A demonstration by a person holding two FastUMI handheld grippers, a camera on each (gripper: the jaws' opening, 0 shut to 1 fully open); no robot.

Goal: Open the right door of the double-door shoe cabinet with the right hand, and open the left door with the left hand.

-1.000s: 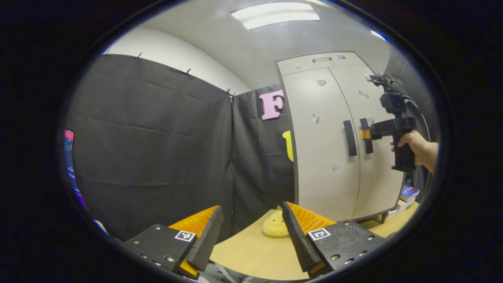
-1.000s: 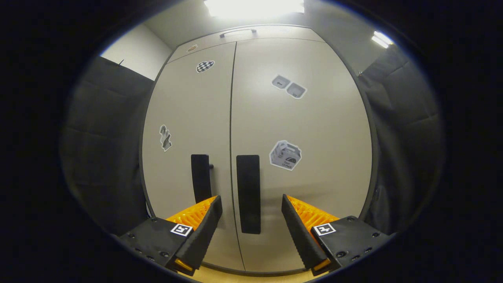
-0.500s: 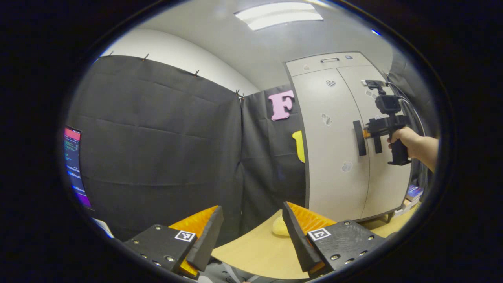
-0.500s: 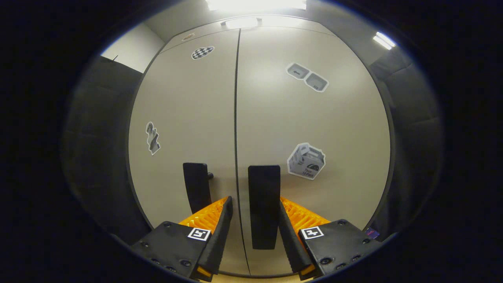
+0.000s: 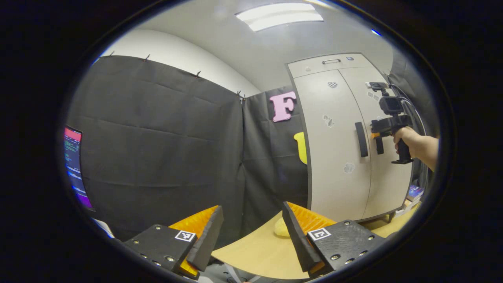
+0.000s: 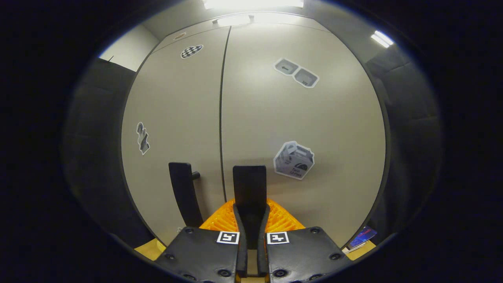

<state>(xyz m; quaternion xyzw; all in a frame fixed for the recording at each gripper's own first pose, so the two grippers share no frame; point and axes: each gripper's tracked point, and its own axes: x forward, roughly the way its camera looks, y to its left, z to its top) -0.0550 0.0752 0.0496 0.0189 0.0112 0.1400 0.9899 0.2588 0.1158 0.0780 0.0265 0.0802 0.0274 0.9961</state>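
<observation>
The right gripper is clamped on the right door's handle, both fingers pressing its sides, on the shoe cabinet (both doors closed). The left door's handle stands just beside it, untouched. In the left gripper view, the left gripper hangs wide and holds nothing, well apart from the cabinet, above a tan table bearing a yellow plush toy.
</observation>
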